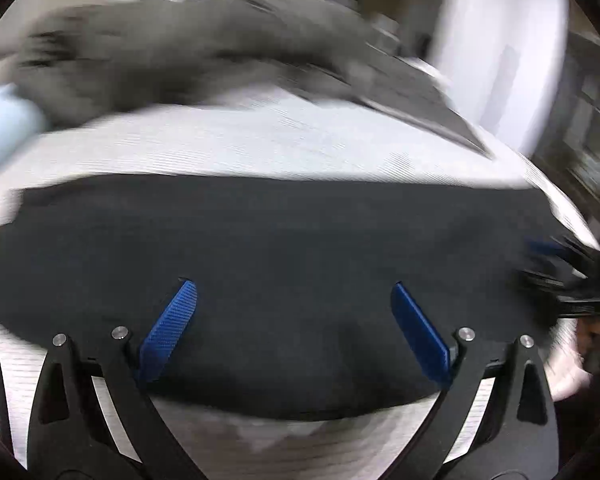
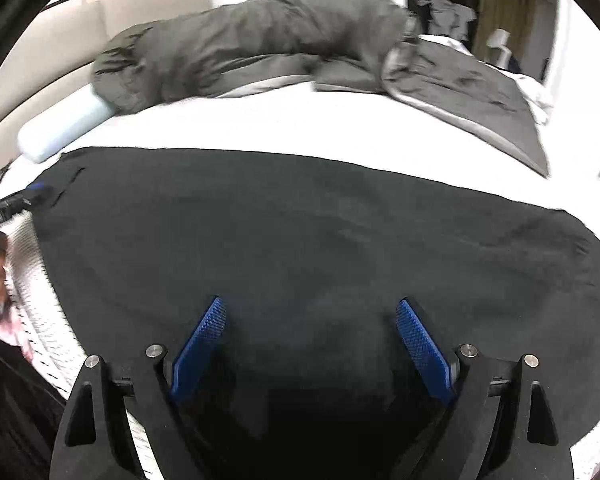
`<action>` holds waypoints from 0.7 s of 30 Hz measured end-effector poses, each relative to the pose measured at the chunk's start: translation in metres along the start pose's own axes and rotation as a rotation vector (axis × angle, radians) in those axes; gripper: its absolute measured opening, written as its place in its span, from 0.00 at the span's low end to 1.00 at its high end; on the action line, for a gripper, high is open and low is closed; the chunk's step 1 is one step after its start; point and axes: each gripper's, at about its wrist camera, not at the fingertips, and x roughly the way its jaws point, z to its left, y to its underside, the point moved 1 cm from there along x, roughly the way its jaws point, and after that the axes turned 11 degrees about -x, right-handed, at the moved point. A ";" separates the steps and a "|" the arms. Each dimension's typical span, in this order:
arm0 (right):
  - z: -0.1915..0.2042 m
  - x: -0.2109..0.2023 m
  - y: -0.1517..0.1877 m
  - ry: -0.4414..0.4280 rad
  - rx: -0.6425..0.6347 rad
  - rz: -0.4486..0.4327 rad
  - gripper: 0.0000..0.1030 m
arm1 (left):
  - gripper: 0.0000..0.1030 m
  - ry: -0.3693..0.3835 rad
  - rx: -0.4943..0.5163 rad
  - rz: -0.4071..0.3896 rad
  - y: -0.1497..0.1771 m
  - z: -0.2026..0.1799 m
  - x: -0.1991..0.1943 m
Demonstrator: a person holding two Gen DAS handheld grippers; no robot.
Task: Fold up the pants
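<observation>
Black pants (image 1: pixel 280 248) lie flat across a white bed sheet (image 1: pixel 260 144), and also fill the right wrist view (image 2: pixel 320 232). My left gripper (image 1: pixel 293 286) is open with its blue pads over the near part of the pants, holding nothing. My right gripper (image 2: pixel 310 304) is open and empty above the pants' near edge. The left gripper also shows at the left edge of the right wrist view (image 2: pixel 16 202), by the pants' left end. The right gripper shows blurred at the right edge of the left wrist view (image 1: pixel 560 272).
A crumpled dark grey blanket (image 2: pixel 284 40) lies across the far side of the bed. A pale blue bolster pillow (image 2: pixel 60 128) sits at the far left. The sheet (image 2: pixel 300 120) lies bare between blanket and pants. Room furniture stands beyond at the right.
</observation>
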 end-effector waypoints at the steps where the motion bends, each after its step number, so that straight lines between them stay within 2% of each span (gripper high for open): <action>1: 0.010 0.006 -0.003 -0.009 -0.032 0.015 0.86 | 0.94 0.050 0.049 0.047 0.006 -0.021 0.013; 3: 0.026 0.016 -0.004 0.018 -0.118 0.051 0.86 | 0.94 0.088 0.128 0.112 0.019 -0.049 0.031; 4: 0.028 0.015 -0.001 0.030 -0.149 0.050 0.86 | 0.94 0.081 0.174 0.143 0.026 -0.057 0.038; 6: 0.015 0.007 0.007 0.048 -0.162 0.056 0.86 | 0.95 0.052 0.257 0.126 0.034 -0.060 0.040; 8: -0.014 0.000 0.022 0.105 -0.127 0.076 0.87 | 0.95 0.052 0.215 0.128 0.030 -0.042 0.033; 11: -0.070 -0.008 0.049 0.198 0.019 0.117 0.88 | 0.95 -0.037 0.130 0.088 0.022 -0.001 0.020; 13: -0.095 -0.013 0.057 0.229 0.121 0.126 0.88 | 0.95 -0.055 0.033 0.057 0.013 0.021 0.008; 16: -0.084 -0.016 0.040 0.206 0.102 0.092 0.87 | 0.95 -0.020 0.012 0.043 -0.010 0.028 0.005; 18: -0.066 -0.010 0.017 0.171 0.058 0.071 0.87 | 0.96 -0.020 0.059 0.032 -0.025 0.013 0.010; 21: -0.036 0.013 -0.028 0.111 -0.012 0.060 0.87 | 0.96 -0.012 0.105 0.086 -0.043 -0.021 0.043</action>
